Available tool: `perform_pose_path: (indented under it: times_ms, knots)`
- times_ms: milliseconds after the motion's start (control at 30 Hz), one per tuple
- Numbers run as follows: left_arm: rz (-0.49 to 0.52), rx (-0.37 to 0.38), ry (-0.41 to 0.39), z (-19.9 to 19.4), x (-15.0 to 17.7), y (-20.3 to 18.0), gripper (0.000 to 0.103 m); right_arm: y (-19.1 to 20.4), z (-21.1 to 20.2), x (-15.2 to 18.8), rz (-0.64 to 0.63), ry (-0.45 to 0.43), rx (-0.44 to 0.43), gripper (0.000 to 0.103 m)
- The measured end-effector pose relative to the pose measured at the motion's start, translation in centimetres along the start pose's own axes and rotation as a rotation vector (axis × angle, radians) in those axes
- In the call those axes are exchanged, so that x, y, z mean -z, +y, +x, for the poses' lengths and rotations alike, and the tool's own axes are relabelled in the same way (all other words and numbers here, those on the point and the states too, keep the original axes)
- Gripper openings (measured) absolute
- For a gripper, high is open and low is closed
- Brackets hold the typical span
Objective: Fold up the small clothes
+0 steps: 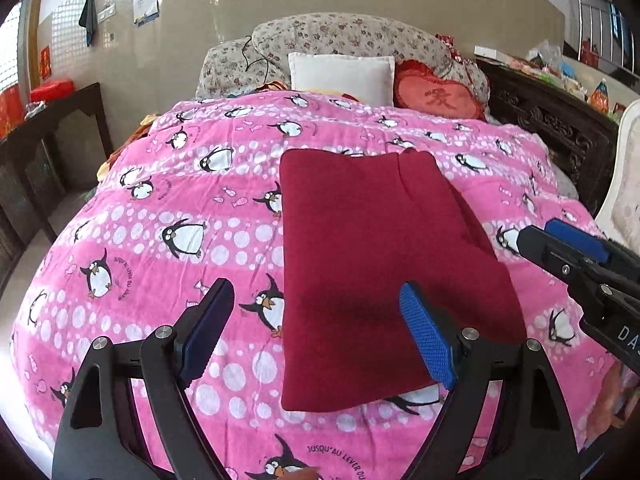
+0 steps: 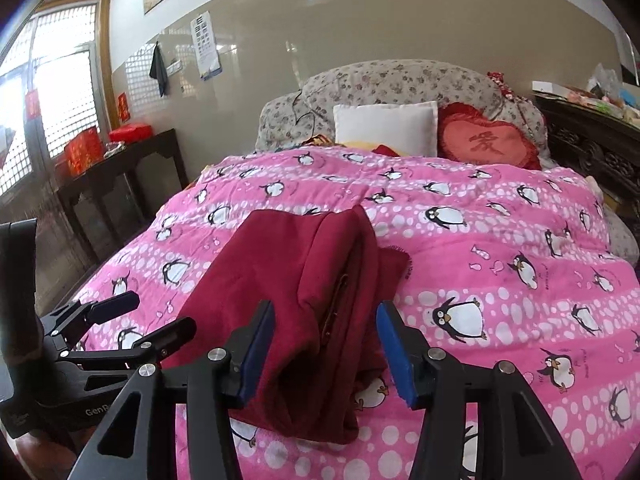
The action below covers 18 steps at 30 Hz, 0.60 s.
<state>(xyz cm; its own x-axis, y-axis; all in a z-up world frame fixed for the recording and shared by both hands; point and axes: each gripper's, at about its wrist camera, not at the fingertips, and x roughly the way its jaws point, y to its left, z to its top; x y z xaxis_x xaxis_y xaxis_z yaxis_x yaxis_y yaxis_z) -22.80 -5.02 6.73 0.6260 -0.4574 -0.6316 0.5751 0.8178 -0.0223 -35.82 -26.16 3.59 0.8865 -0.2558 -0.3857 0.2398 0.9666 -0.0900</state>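
Dark red garment (image 1: 384,264) lies folded on the pink penguin quilt (image 1: 160,240); it looks soft, light and floppy (thick fleece, probably), best pinched at its near edge. Left gripper (image 1: 320,336) and right gripper (image 2: 326,350) hover over it, both spread wide, empty.
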Motion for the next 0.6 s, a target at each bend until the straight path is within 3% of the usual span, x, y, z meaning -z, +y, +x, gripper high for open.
perform_pose_path:
  times_ms: [600]
  knots:
    - [-0.026, -0.019, -0.012, 0.5, 0.1, 0.4, 0.085, 0.7, 1.4, 0.4, 0.006, 0.027, -0.011, 0.056]
